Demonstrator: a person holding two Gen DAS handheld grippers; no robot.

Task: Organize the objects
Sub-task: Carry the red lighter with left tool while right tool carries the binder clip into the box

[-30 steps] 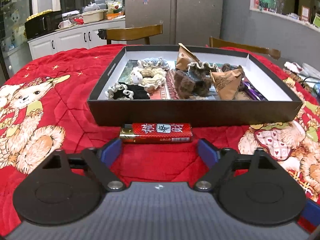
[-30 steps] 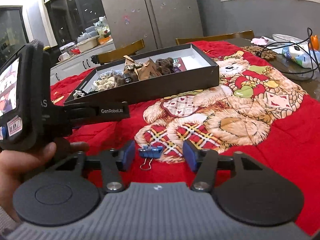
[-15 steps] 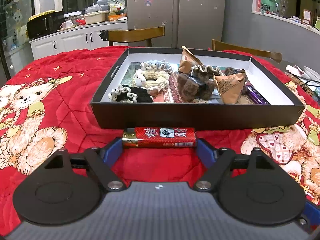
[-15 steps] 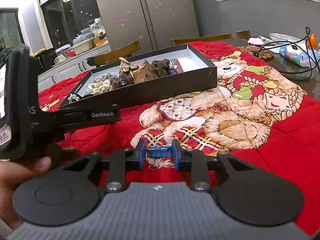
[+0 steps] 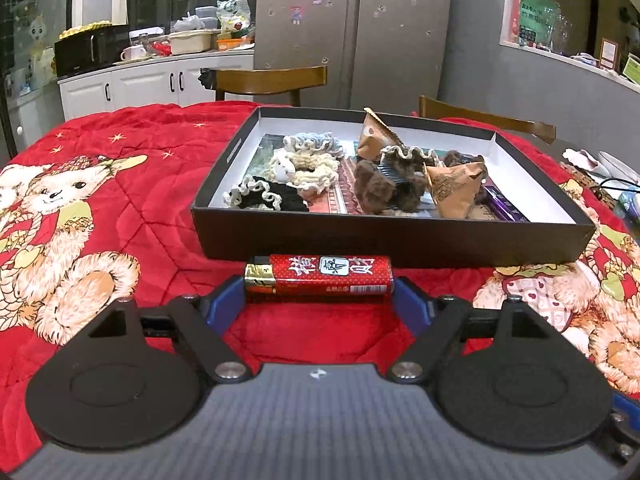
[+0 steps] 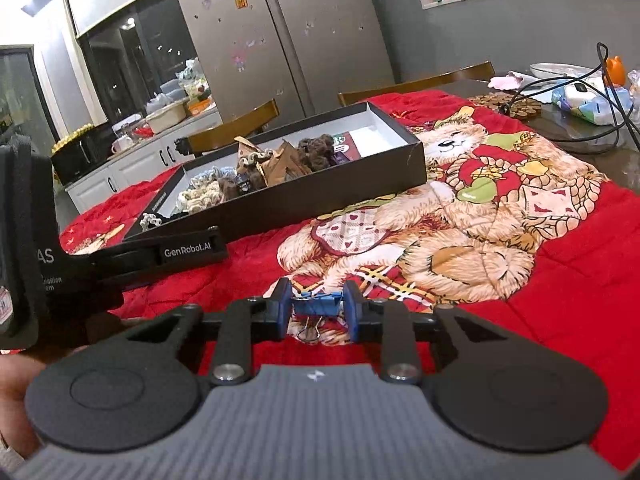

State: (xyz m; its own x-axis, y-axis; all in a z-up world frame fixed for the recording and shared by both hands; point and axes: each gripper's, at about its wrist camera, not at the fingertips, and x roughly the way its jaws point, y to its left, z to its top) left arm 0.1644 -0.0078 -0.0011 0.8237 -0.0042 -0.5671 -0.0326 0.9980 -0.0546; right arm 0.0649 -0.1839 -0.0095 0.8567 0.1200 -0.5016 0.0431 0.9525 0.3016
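1. Left wrist view: the left hand-held gripper (image 5: 319, 300) was clamped lengthwise on a red lighter (image 5: 319, 275) – one blue pad on the gold cap end, the other on the opposite end, so the fingers stood wide apart. The lighter sat just in front of the near wall of a black box (image 5: 392, 240), touching it or not I couldn't tell.
2. Same view, inside the box: a black scrunchie with white trim (image 5: 266, 197), a cream one (image 5: 308, 170), a grey one (image 5: 312, 145), a fuzzy brown one (image 5: 390, 182) and a couple of tan paper packets (image 5: 456, 190). All of it was sitting on a red bear-print quilt (image 5: 132, 216) spread over the bench. Wooden chairs (image 5: 268, 80) stood behind it.
3. Right wrist view: the right hand-held gripper (image 6: 316, 311) was squeezed nearly together on a small blue binder clip (image 6: 317, 303) – pads pressing on both ends, the wire handles hanging down toward the camera, low over the plaid part of the bear print.
4. Same view: the left hand-held gripper showed at the left edge with the person's hand (image 6: 16, 376) under it, and the black box was further back. Past the quilt on the right, bare bench (image 6: 592, 148) with cables and clutter.
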